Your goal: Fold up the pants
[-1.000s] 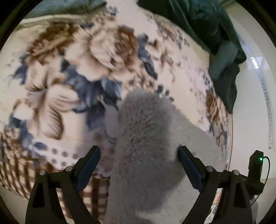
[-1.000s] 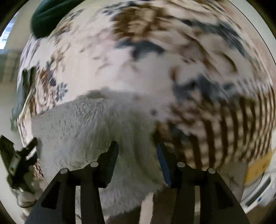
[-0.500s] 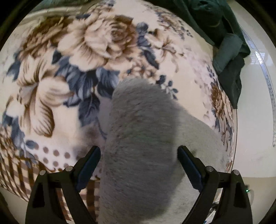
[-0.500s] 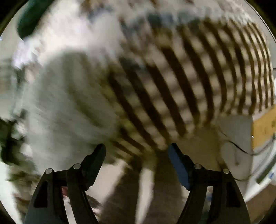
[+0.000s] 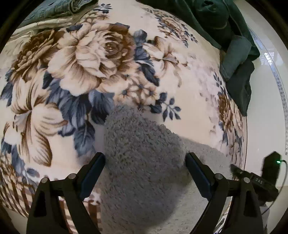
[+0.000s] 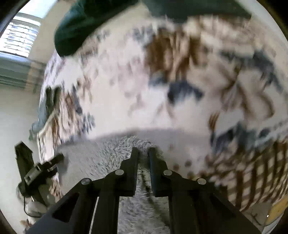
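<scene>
The pants are fluffy grey fleece (image 5: 144,162) lying on a floral blanket (image 5: 90,54). In the left wrist view my left gripper (image 5: 144,162) is open, its jaws wide apart on either side of a raised fold of the fleece, not clamping it. In the right wrist view my right gripper (image 6: 143,153) is nearly closed, its jaws pinching the edge of the grey pants (image 6: 108,158). The right view is blurred by motion. The other gripper (image 6: 36,171) shows at the left edge of the right view.
Dark green clothes (image 5: 225,27) lie at the blanket's far right, and a pale green folded cloth (image 5: 59,7) at the top left. White floor (image 5: 266,108) lies beyond the blanket's right edge. A window (image 6: 18,37) shows at the upper left.
My right gripper, open half a second ago, has swung back over the pants and closed on their edge. My left gripper stays open over the fleece; its view has steadied.
</scene>
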{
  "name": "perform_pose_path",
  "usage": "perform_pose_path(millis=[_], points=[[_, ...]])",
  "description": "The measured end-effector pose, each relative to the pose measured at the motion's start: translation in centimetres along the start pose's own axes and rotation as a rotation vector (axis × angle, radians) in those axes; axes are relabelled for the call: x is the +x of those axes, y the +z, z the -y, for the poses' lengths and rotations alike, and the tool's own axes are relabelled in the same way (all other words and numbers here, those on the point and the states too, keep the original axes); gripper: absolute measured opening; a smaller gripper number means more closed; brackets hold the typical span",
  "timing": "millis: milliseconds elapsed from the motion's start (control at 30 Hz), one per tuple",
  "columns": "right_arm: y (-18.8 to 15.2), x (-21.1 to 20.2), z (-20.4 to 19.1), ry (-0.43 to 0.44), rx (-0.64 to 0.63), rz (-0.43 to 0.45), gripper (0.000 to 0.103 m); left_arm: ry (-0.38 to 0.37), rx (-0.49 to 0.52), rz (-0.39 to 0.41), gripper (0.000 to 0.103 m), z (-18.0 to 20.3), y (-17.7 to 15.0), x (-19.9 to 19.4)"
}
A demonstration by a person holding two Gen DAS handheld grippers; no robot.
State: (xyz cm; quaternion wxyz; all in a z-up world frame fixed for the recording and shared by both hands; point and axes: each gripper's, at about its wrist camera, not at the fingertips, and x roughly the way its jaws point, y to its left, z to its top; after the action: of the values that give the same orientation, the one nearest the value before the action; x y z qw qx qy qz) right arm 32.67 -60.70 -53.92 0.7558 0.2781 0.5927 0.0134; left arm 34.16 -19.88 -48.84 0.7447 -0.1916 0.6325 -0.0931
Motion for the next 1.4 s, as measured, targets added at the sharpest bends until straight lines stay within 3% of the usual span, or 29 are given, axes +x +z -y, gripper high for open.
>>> perform_pose_path(millis=[33, 100, 200, 267, 300, 333, 400, 533, 567, 600, 633, 667, 800, 900, 967, 1000, 1033, 1067, 1100, 1133, 1200, 1300, 1400], points=[[0.4, -0.5, 0.2, -0.043, -0.006, 0.045, 0.002, -0.005, -0.007, 0.004, 0.092, -0.2, 0.1, -0.1], [0.9, -0.2, 0.7, -0.148, -0.038, 0.057, 0.001, -0.01, -0.026, 0.009, 0.092, -0.7, 0.4, 0.0], [1.2, 2.1, 3.1, -0.014, 0.122, -0.117, 0.001, -0.024, -0.072, 0.008, 0.092, -1.5, 0.8, 0.4], [0.3, 1.3, 4.6, 0.058, 0.217, -0.136, 0.003, -0.035, -0.094, 0.002, 0.092, -1.8, 1.0, 0.5], [-0.5, 0.2, 5.3, 0.073, 0.247, -0.123, 0.014, -0.041, -0.097, 0.003, 0.092, -1.9, 1.1, 0.5], [-1.8, -0.9, 6.2, 0.084, 0.271, -0.113, 0.038, -0.043, -0.096, 0.006, 0.092, -1.9, 1.2, 0.4], [-4.8, -2.3, 7.8, 0.11, 0.346, -0.118, 0.068, -0.05, -0.096, 0.01, 0.092, -2.0, 1.4, 0.5], [-11.6, -0.5, 9.8, 0.215, 0.513, -0.241, 0.069, -0.081, -0.112, 0.008, 0.092, -2.5, 1.5, 1.0], [-12.6, 0.5, 9.9, 0.247, 0.538, -0.255, 0.068, -0.09, -0.11, 0.013, 0.091, -2.6, 1.5, 1.1], [-13.4, 1.4, 9.5, 0.284, 0.557, -0.259, 0.055, -0.097, -0.102, 0.019, 0.089, -2.6, 1.5, 1.1], [-14.0, 2.1, 8.9, 0.31, 0.564, -0.248, 0.014, -0.1, -0.09, 0.024, 0.088, -2.5, 1.5, 1.2], [-14.4, 2.4, 8.4, 0.301, 0.556, -0.231, 0.008, -0.095, -0.083, 0.025, 0.087, -2.3, 1.5, 1.3], [-15.6, 1.2, 8.5, 0.09, 0.53, -0.168, 0.007, -0.079, -0.081, 0.019, 0.087, -2.4, 1.6, 1.6], [-16.0, 2.0, 9.3, 0.064, 0.513, -0.269, 0.009, -0.09, -0.093, 0.01, 0.087, -2.4, 1.7, 1.9], [-15.2, 2.3, 8.5, 0.091, 0.461, -0.314, 0.02, -0.097, -0.099, 0.009, 0.087, -2.4, 1.8, 1.8], [-14.5, 1.7, 8.0, 0.09, 0.439, -0.308, 0.035, -0.1, -0.102, 0.008, 0.087, -2.4, 1.8, 1.7], [-14.1, 1.1, 7.6, 0.103, 0.423, -0.285, 0.056, -0.107, -0.106, 0.001, 0.087, -2.3, 1.9, 1.5], [-13.6, 0.4, 7.3, 0.119, 0.404, -0.251, 0.07, -0.118, -0.111, -0.008, 0.087, -2.3, 1.9, 1.3], [-13.1, -0.3, 7.0, 0.135, 0.381, -0.211, 0.098, -0.131, -0.113, -0.013, 0.087, -2.2, 1.8, 0.9], [-12.9, -0.6, 6.9, 0.146, 0.361, -0.188, 0.103, -0.144, -0.109, -0.003, 0.087, -2.1, 1.5, 0.2], [-12.7, -0.3, 6.6, 0.189, 0.331, -0.154, 0.103, -0.189, -0.094, 0.016, 0.088, -2.0, 0.7, -1.3], [-12.9, 2.6, 7.3, 0.303, 0.327, -0.192, 0.103, -0.289, -0.107, 0.024, 0.099, -2.3, -1.7, -2.9], [-12.4, 6.4, 6.7, 0.39, 0.273, -0.235, 0.103, -0.328, -0.116, 0.004, 0.1, -2.7, -4.0, -2.6]])
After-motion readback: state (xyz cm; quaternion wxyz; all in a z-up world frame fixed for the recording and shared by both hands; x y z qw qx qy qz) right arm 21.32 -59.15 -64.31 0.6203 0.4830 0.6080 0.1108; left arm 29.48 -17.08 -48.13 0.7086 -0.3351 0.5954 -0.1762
